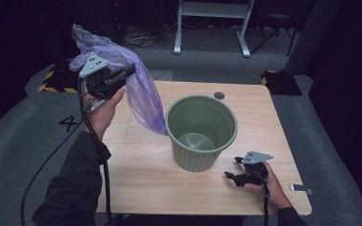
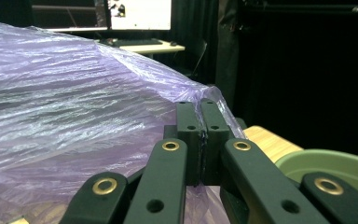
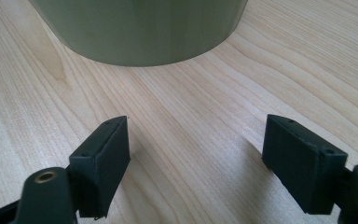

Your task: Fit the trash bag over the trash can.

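Pale wooden surface (image 1: 146, 174) in a dark room: left tongs (image 1: 122, 75) are pinching a purple bag (image 1: 141, 89) aloft beside the green bin (image 1: 201, 132), apparently for lining, while right tongs (image 1: 232, 168), gaping wide, are resting nearby.

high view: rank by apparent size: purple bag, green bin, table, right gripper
1. wooden table
2. purple plastic bag and green bin: look alike in area, and the bag is held up nearer the camera, so unranked
3. right gripper, jaws open, smallest

Black tools (image 1: 126, 74), brass rivets, grey plates, dark sleeves (image 1: 75, 188).
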Demonstrator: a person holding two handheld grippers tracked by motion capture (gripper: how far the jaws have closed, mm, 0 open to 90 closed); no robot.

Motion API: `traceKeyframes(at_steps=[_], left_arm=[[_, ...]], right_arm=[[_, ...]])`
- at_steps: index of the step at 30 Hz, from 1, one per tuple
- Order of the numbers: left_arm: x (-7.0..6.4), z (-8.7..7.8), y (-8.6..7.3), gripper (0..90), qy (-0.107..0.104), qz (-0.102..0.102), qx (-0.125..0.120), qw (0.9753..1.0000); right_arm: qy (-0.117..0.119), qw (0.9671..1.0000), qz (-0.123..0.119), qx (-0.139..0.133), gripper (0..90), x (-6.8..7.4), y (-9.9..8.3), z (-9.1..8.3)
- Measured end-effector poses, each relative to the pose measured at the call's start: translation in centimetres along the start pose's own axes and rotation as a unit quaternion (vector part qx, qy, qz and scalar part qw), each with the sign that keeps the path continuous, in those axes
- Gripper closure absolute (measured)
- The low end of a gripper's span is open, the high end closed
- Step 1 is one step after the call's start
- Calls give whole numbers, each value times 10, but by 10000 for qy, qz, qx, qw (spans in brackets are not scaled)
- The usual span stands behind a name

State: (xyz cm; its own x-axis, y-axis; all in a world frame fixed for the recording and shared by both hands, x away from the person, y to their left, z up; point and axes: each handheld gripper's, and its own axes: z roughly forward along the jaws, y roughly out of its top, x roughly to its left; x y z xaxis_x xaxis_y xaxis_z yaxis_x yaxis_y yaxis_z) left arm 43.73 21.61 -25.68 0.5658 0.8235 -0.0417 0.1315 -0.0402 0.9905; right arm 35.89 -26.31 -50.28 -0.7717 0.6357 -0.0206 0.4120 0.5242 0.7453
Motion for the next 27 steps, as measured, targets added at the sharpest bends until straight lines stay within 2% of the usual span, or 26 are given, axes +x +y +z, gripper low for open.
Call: traceKeyframes(at_steps=[6,13,16,21,23,26,27], left_arm=[[1,-1,14,889,-39,-23,-101,9999],[2,-5,35,889,-194,-278,-391,9987],[1,-6,41,889,-234,-313,-455,9982],[-2,-6,59,889,-313,-422,-626,9967],[-12,-3,65,889,-168,-127,-558,9982],[-35,3,63,889,-288,204,-513,9981],[-40,6,61,889,-373,210,-513,9978]], right_arm=[[13,10000,4,-7,230,0,0,0],[37,10000,29,-1,227,-1,0,1],[40,10000,34,-1,227,-1,0,1],[57,10000,45,3,225,-1,0,1],[61,10000,42,3,225,-2,0,1],[65,10000,38,4,225,-2,0,1],[65,10000,39,4,225,-2,0,1]])
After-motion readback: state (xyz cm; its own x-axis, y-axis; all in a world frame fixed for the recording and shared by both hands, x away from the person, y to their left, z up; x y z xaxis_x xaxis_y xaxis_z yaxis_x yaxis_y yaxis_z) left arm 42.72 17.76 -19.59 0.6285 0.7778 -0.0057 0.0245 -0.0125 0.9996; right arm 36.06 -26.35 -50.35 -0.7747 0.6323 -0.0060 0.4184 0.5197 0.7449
